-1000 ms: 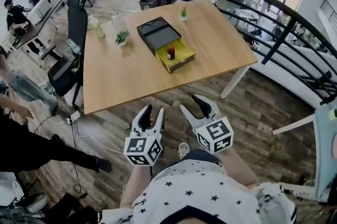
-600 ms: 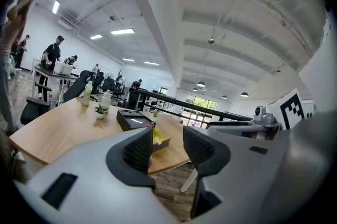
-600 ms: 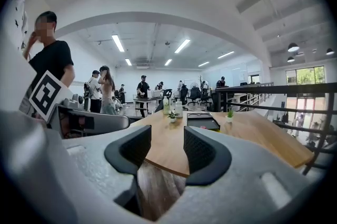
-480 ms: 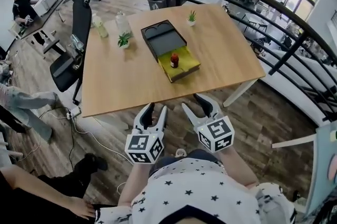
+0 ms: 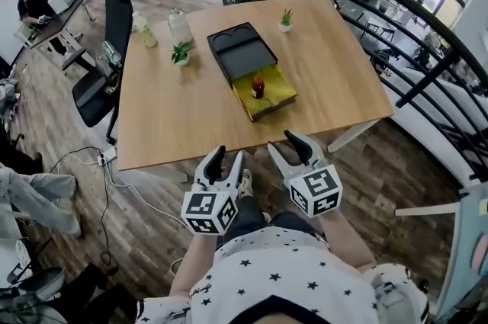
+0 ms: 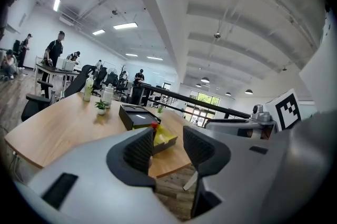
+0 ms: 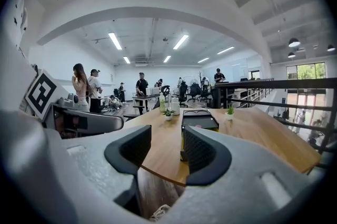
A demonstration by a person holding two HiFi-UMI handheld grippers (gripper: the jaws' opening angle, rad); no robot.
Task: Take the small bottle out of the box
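Note:
A small dark bottle with a red cap (image 5: 258, 88) stands upright in the yellow-lined tray of an open box (image 5: 268, 95) on the wooden table (image 5: 191, 117). The box's black lid part (image 5: 242, 52) lies just behind it. In the left gripper view the red cap (image 6: 155, 125) peeks past the left jaw. My left gripper (image 5: 226, 162) and right gripper (image 5: 288, 146) hang below the table's near edge, over the floor, both open and empty, well short of the box.
Two small potted plants (image 5: 181, 53) (image 5: 286, 18) and two clear bottles (image 5: 179, 27) stand at the table's far side. A black office chair (image 5: 107, 48) is at the left. A dark railing (image 5: 396, 17) runs along the right. Cables (image 5: 91, 162) lie on the floor.
The view has shifted closer to the table; the box and bottle sit slightly lower and nearer. Both grippers stay open in front of my body. People at left have moved away.

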